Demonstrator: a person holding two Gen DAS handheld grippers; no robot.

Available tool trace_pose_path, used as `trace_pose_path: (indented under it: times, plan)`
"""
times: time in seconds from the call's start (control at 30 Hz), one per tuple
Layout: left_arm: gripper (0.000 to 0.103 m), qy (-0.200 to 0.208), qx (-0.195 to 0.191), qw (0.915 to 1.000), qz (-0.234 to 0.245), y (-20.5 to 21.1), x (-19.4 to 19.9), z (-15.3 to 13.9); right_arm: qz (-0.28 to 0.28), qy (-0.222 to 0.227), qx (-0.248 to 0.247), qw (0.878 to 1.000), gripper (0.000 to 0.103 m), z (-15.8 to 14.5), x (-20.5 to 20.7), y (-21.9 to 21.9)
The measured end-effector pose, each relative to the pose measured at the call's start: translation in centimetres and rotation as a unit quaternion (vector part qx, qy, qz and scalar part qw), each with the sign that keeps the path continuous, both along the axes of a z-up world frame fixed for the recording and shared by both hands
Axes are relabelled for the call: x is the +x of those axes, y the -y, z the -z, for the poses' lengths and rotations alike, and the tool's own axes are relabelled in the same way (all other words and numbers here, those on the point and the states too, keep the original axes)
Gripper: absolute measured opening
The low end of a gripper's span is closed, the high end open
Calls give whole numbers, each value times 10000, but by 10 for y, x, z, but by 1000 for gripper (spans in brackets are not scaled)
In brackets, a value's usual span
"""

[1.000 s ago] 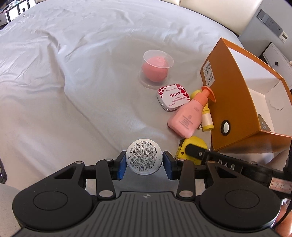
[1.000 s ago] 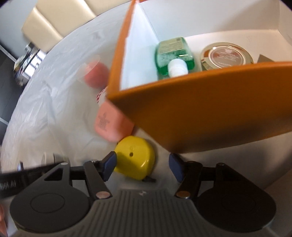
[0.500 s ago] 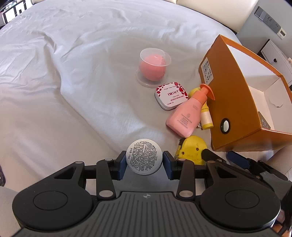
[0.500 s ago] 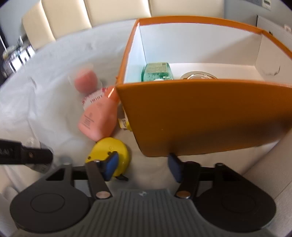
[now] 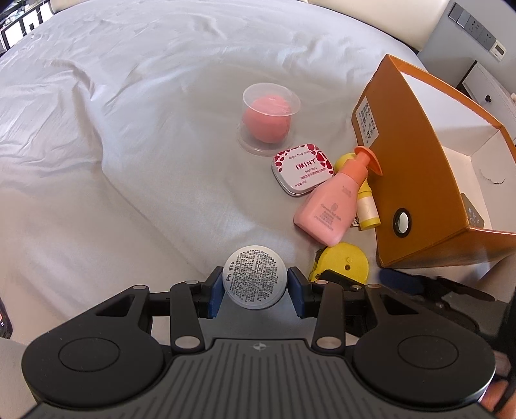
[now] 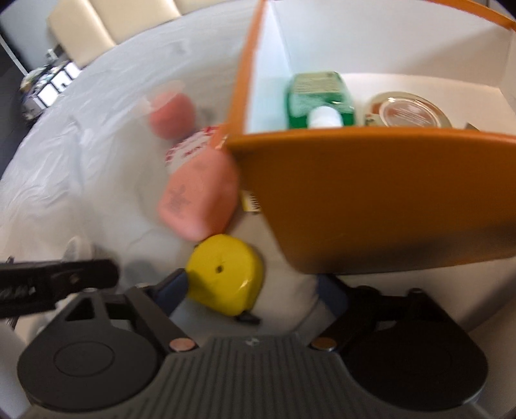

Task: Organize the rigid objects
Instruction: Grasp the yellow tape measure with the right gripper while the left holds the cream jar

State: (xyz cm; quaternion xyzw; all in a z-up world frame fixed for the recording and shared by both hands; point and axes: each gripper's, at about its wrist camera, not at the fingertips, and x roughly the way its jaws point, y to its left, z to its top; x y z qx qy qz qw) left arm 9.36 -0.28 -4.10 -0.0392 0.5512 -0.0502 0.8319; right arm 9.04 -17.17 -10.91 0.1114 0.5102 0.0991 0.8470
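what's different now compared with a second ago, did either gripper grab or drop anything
Neither. The right gripper swung about beside the orange box; its jaws, just closing slightly, stand open, with the yellow tape measure at the left pad, not clamped. The left gripper stays shut on the round white jar. Pink bottle, mint tin and sponge cup lie as before.

Each black tool bears 2 blue pads and silver screws.

bed: white sheet; headboard: cream padded; wall: grey, switches
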Motion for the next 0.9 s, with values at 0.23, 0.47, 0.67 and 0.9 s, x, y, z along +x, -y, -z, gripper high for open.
trace_pose_path:
  times: [0.23,0.47,0.67,0.9]
  plan:
    - [47,18,18,10000,-22,-1,-1,-1,-1,455,830,9955,24,-10,-21,8]
    - [47,-266,279,9992,75,3,3,7,-355,520,1229,9904,21,-12,-21,3]
    - [47,-637,465,9967,181,8,11,18,-140,215,1549,9876,22,-7,-7,18]
    - [47,-764,603,9951,145,10,16,24,98,-313,2087,9774,24,9,5,21]
